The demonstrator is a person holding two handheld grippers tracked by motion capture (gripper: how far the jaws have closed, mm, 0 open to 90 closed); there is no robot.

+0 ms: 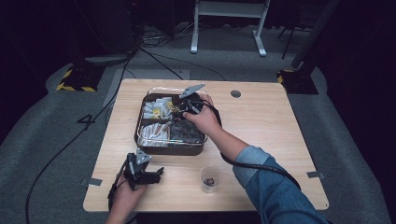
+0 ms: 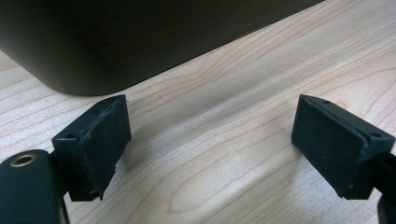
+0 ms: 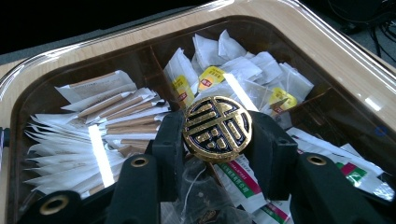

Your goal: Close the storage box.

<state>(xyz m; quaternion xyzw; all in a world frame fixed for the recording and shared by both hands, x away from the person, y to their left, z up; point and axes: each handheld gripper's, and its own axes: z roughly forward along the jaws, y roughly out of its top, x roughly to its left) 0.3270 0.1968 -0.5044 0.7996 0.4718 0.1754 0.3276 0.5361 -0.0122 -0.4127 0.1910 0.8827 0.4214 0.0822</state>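
Packets [image 3: 116, 116] fill the compartmented tray [image 3: 327, 51]; right gripper [image 3: 217, 135] jaws clamp its lid knob [image 3: 217, 128], left gripper [image 2: 210, 144] jaws apart.

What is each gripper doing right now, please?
Left gripper: open, holding nothing, just above the table beside the tray.
Right gripper: shut on the gold knob, over the tray.
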